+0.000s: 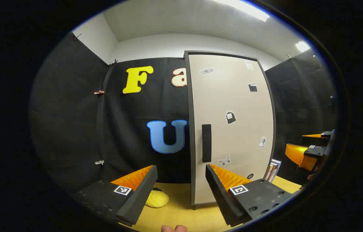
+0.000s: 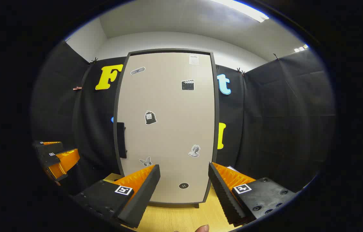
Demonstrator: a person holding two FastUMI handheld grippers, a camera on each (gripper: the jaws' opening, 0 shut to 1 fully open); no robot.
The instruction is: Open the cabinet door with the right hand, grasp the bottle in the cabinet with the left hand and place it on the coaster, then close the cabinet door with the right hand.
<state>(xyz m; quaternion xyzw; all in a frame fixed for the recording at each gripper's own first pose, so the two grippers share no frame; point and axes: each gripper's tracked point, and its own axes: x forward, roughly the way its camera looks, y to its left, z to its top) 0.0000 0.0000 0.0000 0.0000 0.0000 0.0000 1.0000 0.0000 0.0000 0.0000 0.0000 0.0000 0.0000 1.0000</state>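
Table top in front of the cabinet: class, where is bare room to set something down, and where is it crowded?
Free: the table strip before the closed cabinet door. Crowded: the yellow object left of the cabinet, books at its right.

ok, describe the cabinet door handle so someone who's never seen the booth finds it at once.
Find the tall pale cabinet door standing on the wooden table in front of the black cloth wall. On its left edge, about mid-height, sits the handle, a dark vertical bar. The door's other marks are small flat stickers; the handle alone is long, plain and raised at the edge.
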